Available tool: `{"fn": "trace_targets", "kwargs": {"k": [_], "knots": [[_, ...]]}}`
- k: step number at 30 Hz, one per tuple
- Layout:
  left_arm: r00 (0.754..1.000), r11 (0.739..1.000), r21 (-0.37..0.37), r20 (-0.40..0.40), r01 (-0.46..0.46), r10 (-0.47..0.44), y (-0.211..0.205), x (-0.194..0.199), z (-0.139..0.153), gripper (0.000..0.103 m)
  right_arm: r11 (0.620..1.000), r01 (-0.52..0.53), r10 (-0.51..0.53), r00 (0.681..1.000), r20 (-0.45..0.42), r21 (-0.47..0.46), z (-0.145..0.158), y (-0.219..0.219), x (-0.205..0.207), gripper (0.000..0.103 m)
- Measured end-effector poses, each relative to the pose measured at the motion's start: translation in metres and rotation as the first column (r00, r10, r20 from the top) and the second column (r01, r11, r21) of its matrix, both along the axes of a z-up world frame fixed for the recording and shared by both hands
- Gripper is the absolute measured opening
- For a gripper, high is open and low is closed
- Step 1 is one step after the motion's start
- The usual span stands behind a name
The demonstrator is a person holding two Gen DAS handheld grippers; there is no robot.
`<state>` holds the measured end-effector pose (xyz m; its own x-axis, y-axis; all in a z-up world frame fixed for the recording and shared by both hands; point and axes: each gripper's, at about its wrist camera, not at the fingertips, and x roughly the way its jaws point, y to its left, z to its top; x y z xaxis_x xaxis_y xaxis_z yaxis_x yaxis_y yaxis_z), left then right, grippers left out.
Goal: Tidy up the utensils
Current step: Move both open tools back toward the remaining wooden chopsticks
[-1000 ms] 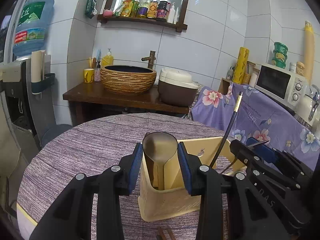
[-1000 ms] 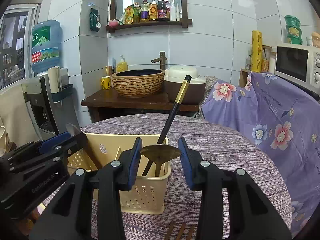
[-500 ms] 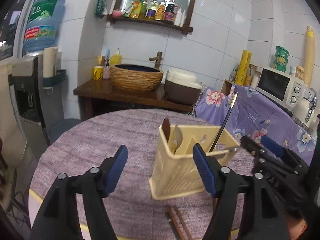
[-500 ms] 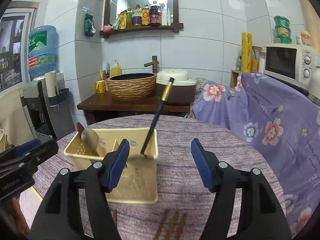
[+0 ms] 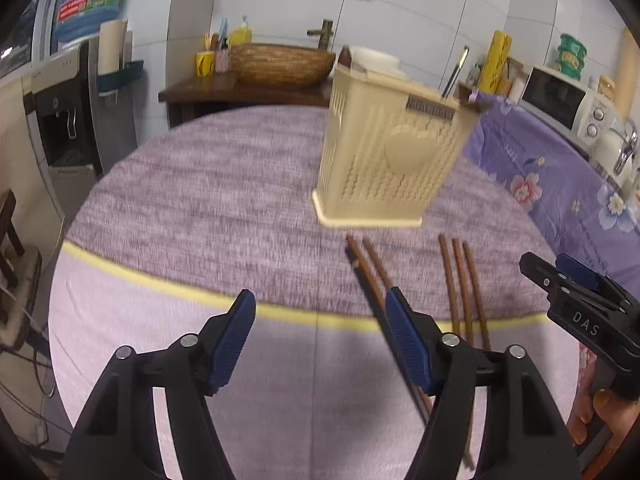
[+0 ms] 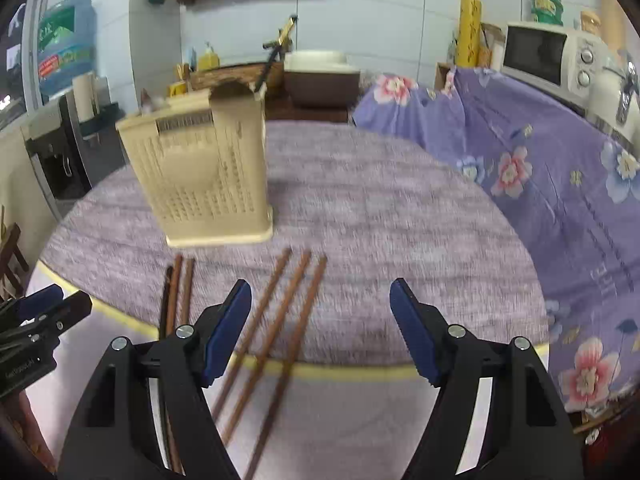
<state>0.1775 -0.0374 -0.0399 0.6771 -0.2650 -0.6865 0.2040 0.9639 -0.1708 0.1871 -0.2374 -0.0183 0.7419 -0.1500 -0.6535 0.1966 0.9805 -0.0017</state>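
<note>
We see both claws, left gripper and right gripper, wide and holding nothing, their jaws just opened, near the chopsticks before the utensil holder.

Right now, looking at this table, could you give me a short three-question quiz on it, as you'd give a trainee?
1. True or false: the chopsticks all stand inside the beige holder.
2. How many loose groups do the chopsticks form: A one, B two, C four?
3. Fill in: the right gripper has its fingers ____, with nothing between them.

Key: 1 false, they lie on the purple tablecloth in front of it; 2 B; 3 open.
</note>
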Motion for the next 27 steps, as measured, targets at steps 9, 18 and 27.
{"fn": "trace_targets", "kwargs": {"k": [9,18,27], "knots": [[0.998,1.0,0.015,-0.065,0.01,-0.009,-0.005,-0.02,-0.023,0.054,0.998,0.012,-0.007,0.996,-0.089,0.057,-0.04,-0.001,-0.032,0.072],[0.995,1.0,0.015,-0.103,0.014,-0.012,-0.007,-0.026,-0.036,0.047,0.998,-0.004,0.011,0.992,-0.124,0.059,-0.053,0.01,-0.045,0.072],[0.992,0.999,0.006,-0.115,0.047,-0.046,-0.018,-0.025,-0.037,0.046,0.999,-0.012,0.018,0.988,-0.154,0.038,-0.061,0.018,-0.043,0.072]]}}
